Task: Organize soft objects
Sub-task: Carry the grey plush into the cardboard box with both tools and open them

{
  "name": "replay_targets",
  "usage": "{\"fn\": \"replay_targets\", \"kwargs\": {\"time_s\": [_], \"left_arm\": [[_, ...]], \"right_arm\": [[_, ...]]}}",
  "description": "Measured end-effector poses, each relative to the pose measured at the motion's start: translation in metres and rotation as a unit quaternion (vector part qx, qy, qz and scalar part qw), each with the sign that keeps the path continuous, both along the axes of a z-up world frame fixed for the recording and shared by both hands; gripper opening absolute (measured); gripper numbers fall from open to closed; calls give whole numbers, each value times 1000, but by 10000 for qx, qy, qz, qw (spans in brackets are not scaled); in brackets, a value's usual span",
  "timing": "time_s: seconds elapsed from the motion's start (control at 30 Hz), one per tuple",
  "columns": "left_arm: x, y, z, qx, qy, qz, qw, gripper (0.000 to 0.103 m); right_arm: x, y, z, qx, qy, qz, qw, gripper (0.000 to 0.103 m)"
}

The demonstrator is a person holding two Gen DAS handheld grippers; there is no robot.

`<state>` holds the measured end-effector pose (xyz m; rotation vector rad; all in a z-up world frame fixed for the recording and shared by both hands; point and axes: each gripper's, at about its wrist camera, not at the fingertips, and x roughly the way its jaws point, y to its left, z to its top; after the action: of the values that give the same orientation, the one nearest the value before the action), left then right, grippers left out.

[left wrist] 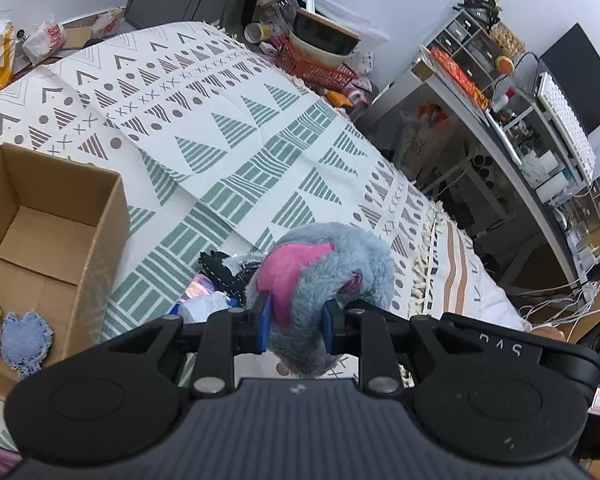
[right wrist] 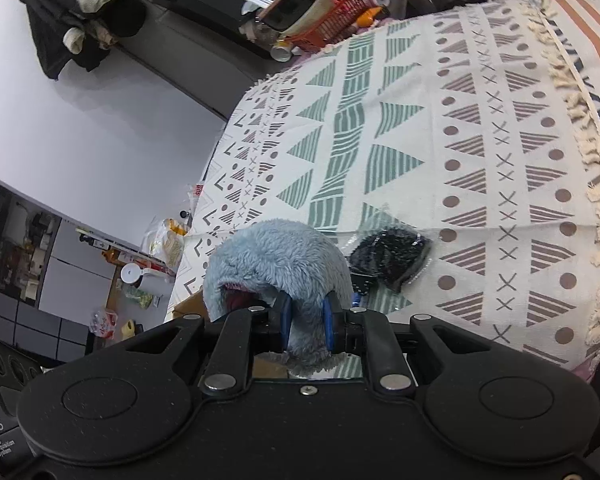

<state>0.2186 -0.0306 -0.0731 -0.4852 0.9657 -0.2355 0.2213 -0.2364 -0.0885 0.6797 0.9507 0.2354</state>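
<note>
box [left wrist: 52,216] left of plush [left wrist: 324,264], on cloth [left wrist: 260,140]

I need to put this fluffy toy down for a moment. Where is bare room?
The patterned cloth lies bare between the cardboard box and the red basket. It is crowded right under the blue plush toy, where a black bagged item and packets lie. The box floor is partly free.

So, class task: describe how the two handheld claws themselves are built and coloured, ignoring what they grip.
Both look alike: the left claw and right claw each have blue pads on black fingers, driven by black linkage arms with silver pivot pins, over a ribbed dark grey body with round black discs. White "DAS" lettering marks the housings.
</note>
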Motion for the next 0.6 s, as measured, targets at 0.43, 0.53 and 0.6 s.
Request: {"fn": "replay_targets", "kwargs": {"time_s": [0.43,0.53,0.6], "left_arm": [[-7,45,21,-213,-169,264,9993,24],[-9,55,23,-249,-192,324,9990,24],[-10,63,24,-280,-209,364,9987,24]], "right_arm": [[1,44,29,-224,-218,252,9992,16],[1,54,34,-255,-257,309,9989,16],[1,61,36,-292,-282,347,9986,16]]}}
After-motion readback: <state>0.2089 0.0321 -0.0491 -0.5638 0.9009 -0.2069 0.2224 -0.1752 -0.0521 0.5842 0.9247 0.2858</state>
